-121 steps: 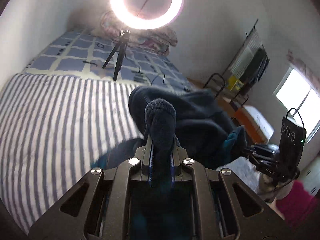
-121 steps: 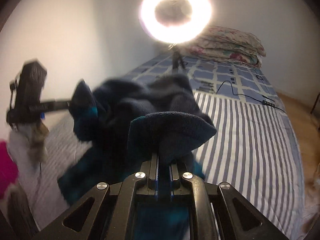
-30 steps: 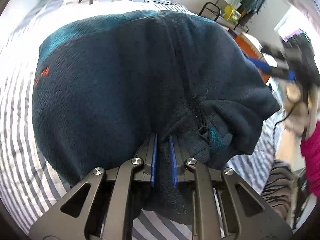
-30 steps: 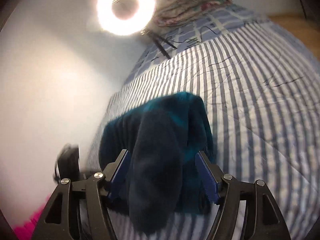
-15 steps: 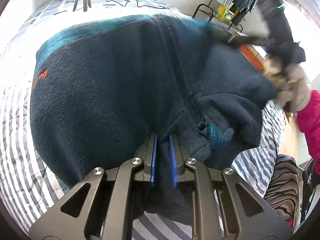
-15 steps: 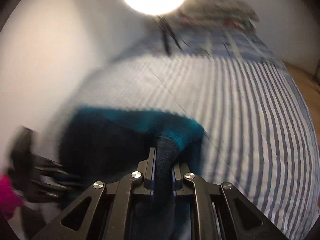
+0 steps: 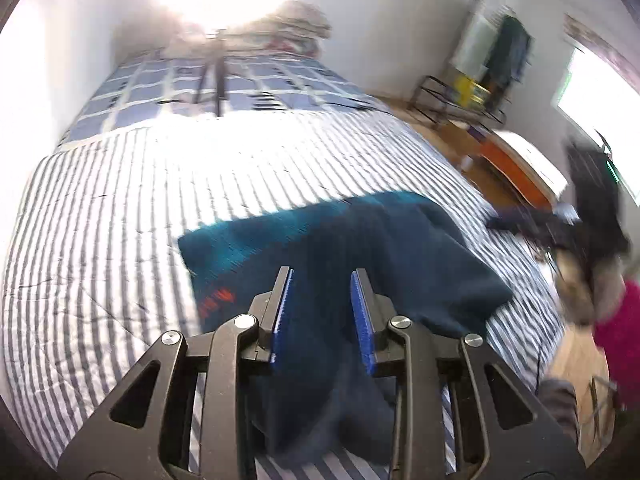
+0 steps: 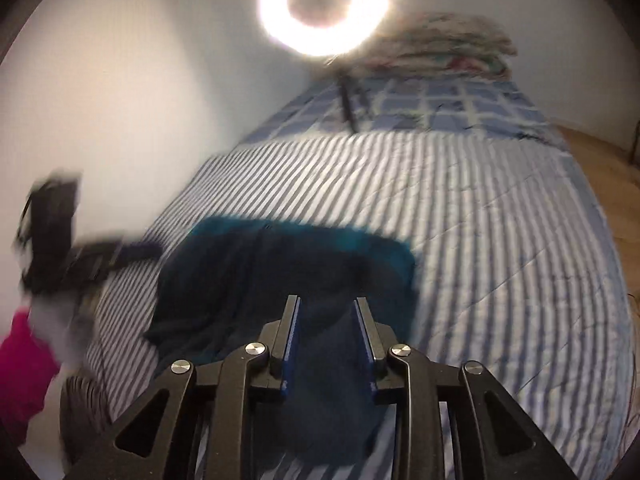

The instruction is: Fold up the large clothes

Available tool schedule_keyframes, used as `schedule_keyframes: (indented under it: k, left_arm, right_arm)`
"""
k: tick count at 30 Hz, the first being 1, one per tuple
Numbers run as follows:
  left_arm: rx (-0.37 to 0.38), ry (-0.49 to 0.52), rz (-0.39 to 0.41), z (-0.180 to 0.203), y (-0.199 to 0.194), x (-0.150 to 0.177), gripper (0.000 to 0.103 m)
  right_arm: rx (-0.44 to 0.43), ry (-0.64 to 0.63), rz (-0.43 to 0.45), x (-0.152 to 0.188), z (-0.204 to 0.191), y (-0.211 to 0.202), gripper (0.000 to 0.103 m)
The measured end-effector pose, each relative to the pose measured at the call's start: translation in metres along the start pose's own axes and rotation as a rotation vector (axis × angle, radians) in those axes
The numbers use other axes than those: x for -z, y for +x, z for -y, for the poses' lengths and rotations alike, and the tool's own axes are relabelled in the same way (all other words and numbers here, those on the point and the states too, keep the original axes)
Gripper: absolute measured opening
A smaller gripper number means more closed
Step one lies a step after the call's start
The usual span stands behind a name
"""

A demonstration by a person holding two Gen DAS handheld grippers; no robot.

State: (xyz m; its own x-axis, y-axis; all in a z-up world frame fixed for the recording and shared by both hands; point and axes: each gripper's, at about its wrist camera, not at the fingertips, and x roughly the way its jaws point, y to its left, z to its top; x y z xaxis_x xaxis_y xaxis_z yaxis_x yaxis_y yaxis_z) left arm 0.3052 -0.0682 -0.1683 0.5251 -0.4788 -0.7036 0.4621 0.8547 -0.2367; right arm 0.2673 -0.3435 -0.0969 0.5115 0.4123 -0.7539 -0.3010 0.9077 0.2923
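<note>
A: How do the fingers stand?
B: Left gripper [image 7: 322, 310] and right gripper [image 8: 328, 336] are both narrowly parted and opening; dark fleece lies between the blue pads, and I cannot tell whether they press it.
A: And the garment?
B: The navy-and-teal fleece jacket [image 7: 360, 248] lies bunched on the striped bedspread [image 7: 120, 208]. Beyond glows a ring light [image 8: 323, 2].

- The left gripper [image 7: 321, 306] is a black frame with triangular cut-outs in its arms and round silver screw heads at the joints.
- Its two fingers [image 7: 282, 312] carry flat blue pads.
- The right gripper [image 8: 326, 334] has the same build: black linkage, silver screws, blue-lined fingers [image 8: 291, 340].
- The person wears a bright pink sleeve [image 7: 618, 332], blurred in both views.
</note>
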Motion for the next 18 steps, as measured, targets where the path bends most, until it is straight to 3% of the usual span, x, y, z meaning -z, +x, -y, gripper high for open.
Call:
schedule_keyframes:
  k: [2, 6, 8, 10, 12, 14, 18]
  left_arm:
    - [-0.052, -0.023, -0.027, -0.016, 0.016, -0.001, 0.029]
    - [-0.113, -0.063, -0.128, -0.046, 0.052, 0.02, 0.029]
    - [-0.12, -0.083, -0.177, -0.054, 0.074, 0.037, 0.031]
    - [-0.138, -0.049, -0.14, -0.053, 0.077, 0.04, 0.031]
    - [-0.141, -0.065, -0.156, -0.053, 0.076, 0.035, 0.031]
    - [-0.138, -0.075, -0.144, -0.049, 0.063, 0.028, 0.031]
    - [-0.049, -0.021, -0.069, -0.023, 0.014, 0.038, 0.03]
  right_arm:
    - [-0.021, -0.059, -0.088, 0.031, -0.017, 0.016, 0.024]
    - [-0.019, -0.017, -0.204, 0.076, -0.009, 0.059, 0.024]
    - [-0.019, -0.017, -0.202, 0.081, -0.008, 0.065, 0.024]
    - [-0.018, -0.004, -0.194, 0.081, -0.009, 0.064, 0.024]
    - [-0.005, -0.012, -0.202, 0.075, -0.012, 0.055, 0.024]
    - [-0.008, -0.023, -0.176, 0.07, -0.019, 0.038, 0.025]
    - [-0.07, -0.002, -0.108, 0.065, -0.027, 0.007, 0.025]
